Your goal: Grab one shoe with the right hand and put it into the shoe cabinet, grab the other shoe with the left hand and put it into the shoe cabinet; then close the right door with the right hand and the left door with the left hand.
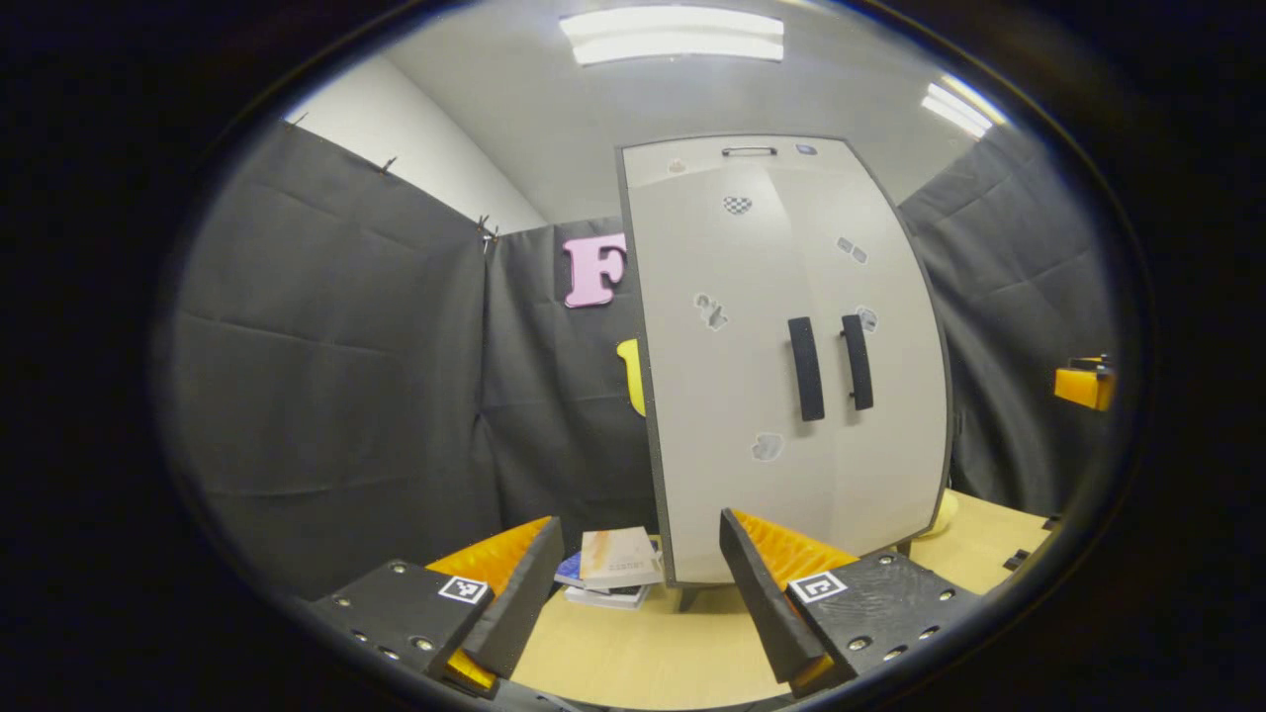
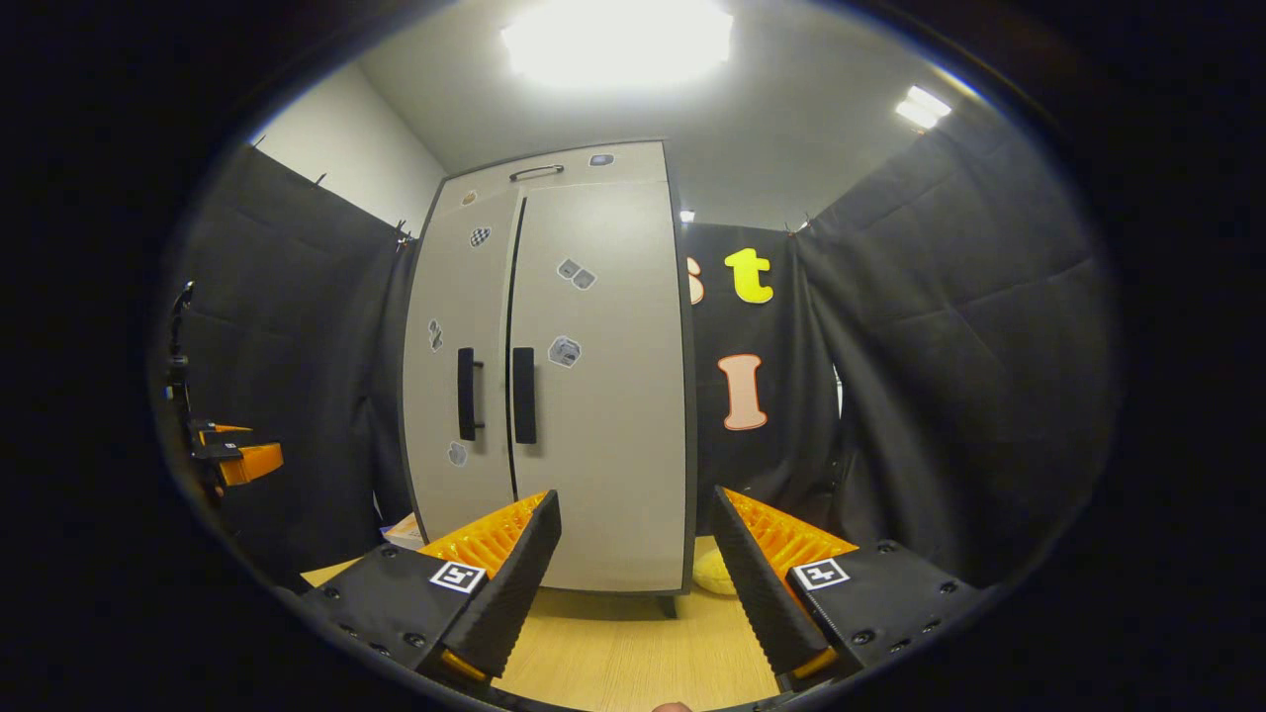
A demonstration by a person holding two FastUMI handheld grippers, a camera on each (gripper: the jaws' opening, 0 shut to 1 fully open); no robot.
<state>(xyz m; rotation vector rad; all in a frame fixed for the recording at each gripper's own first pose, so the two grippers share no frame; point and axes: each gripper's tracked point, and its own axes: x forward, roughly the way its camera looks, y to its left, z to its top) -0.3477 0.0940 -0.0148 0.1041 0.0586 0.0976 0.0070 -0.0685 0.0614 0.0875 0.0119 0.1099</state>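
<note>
The tall pale grey shoe cabinet (image 1: 781,366) stands upright on short legs on the light wooden tabletop (image 1: 633,653), backed by the black cloth booth wall (image 1: 326,376). Both of its doors sit flush. In the left gripper view the left door (image 1: 712,396) and the right door (image 1: 880,396) meet along a thin seam, and two black vertical bar handles (image 1: 806,368) stand side by side just either side of that seam. Several small stickers (image 1: 737,205) dot the door fronts, and a slim dark handle (image 1: 749,151) sits on the top panel. In the right gripper view the same cabinet (image 2: 554,376) shows a narrow dark line between the doors, running from the top down past the handles (image 2: 523,395).

No shoe is visible outside the cabinet.

The left gripper (image 1: 641,583) hangs in front of the cabinet's lower left corner, its fingers spread wide with nothing between them. The right gripper (image 2: 636,564) faces the cabinet's lower right part, likewise spread wide and holding nothing. Each gripper is apart from the cabinet.

A small stack of books (image 1: 613,566) lies on the tabletop just left of the cabinet's base. A pale yellow rounded object (image 2: 714,572) rests on the tabletop near the cabinet's right foot, partly hidden. White ceiling lights (image 1: 673,35) glow overhead.
</note>
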